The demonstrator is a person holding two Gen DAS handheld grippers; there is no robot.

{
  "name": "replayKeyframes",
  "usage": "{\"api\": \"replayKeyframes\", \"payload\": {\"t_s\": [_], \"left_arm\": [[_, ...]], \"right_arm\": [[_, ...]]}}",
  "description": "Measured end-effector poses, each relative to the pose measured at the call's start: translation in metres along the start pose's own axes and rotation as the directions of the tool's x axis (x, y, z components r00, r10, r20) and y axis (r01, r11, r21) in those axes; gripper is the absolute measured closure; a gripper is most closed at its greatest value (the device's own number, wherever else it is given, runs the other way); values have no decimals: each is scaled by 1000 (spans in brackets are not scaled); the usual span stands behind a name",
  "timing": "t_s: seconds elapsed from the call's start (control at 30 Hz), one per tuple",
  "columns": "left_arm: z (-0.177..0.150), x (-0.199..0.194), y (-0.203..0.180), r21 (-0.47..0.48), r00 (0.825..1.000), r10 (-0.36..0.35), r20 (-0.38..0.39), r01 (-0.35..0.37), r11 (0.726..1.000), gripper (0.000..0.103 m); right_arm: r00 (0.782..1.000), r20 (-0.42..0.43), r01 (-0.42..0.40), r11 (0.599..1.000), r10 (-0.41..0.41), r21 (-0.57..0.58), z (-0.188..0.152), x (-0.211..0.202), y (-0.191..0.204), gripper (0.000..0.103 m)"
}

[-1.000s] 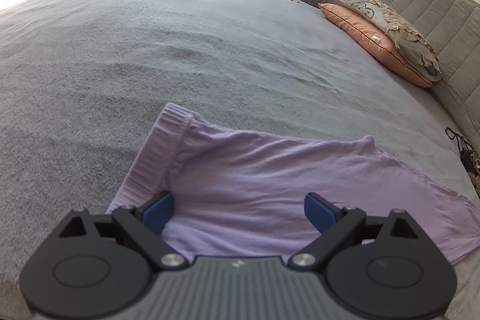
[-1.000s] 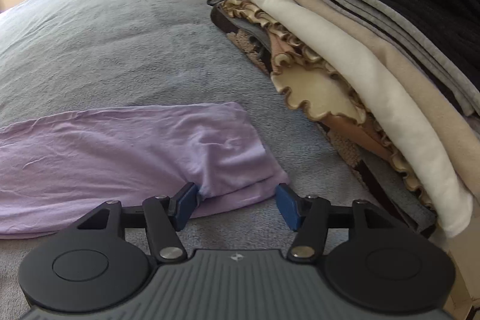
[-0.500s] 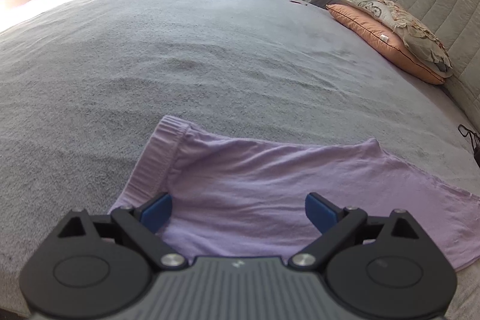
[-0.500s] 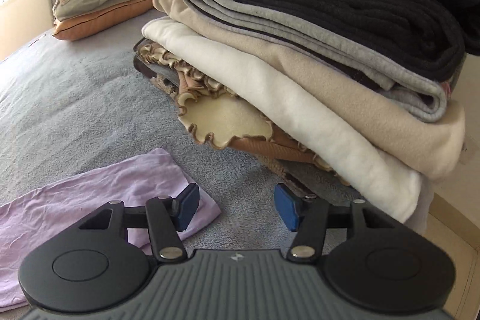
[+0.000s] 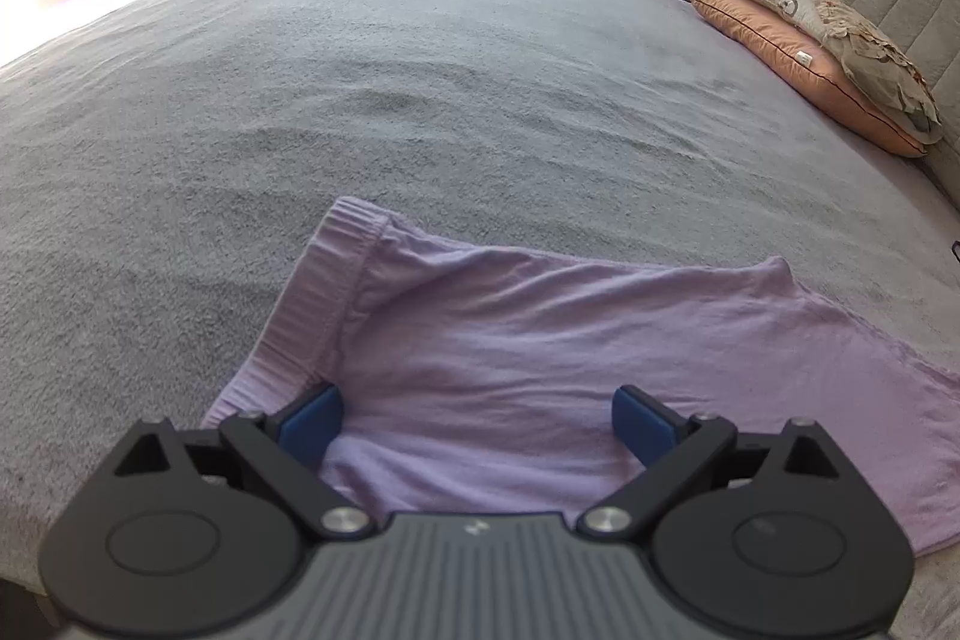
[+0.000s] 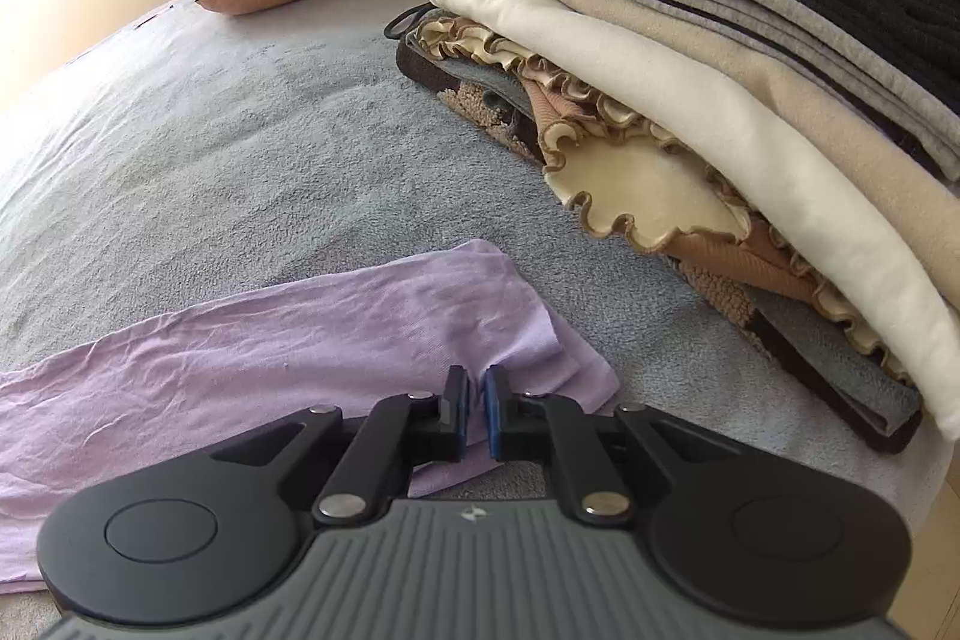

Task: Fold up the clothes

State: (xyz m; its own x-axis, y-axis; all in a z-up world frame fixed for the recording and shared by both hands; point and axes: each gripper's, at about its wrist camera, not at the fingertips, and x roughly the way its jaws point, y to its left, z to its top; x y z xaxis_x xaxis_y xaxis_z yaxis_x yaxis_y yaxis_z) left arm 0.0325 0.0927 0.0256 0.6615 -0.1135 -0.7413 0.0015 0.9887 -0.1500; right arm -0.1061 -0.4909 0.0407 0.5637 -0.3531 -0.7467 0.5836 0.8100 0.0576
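Where the lilac garment (image 6: 288, 340) lies flat across the grey bedspread (image 5: 420, 88), its ribbed waistband (image 5: 312, 304) sits at one end and a hem corner at the other. At that corner the right tongs (image 6: 475, 403), angled down, are pinched closed on a small bunched fold of the fabric. Over the waistband end the left tongs (image 5: 477, 421), also tilted downward, stand wide apart, gripping nothing. Beside the hem rises a stack of folded clothes (image 6: 750, 70); pillows (image 5: 828, 52) rest against the headboard.
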Motion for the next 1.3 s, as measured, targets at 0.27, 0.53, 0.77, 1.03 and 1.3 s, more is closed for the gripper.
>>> {"api": "replayKeyframes", "payload": {"t_s": [0.27, 0.53, 0.77, 1.03, 1.3], "left_arm": [[-2, 2, -3, 22, 1000, 5, 0, -5, 1000, 1], [-5, 5, -14, 60, 998, 54, 13, -54, 997, 0], [-7, 7, -19, 82, 996, 84, 26, -85, 993, 0], [-13, 5, -23, 99, 993, 109, 51, -113, 989, 0], [-14, 6, -24, 105, 992, 110, 57, -116, 988, 0]], "right_arm": [[996, 56, 74, 997, -73, -20, 2, -8, -7, 103], [991, 89, 92, 990, -102, 108, 4, -18, -28, 98], [999, 47, 15, 993, -21, 121, 5, -6, -18, 52], [997, 20, 79, 995, -78, -57, 2, 11, 8, 91], [990, 63, 134, 986, -128, -96, 2, 4, 11, 99]]}}
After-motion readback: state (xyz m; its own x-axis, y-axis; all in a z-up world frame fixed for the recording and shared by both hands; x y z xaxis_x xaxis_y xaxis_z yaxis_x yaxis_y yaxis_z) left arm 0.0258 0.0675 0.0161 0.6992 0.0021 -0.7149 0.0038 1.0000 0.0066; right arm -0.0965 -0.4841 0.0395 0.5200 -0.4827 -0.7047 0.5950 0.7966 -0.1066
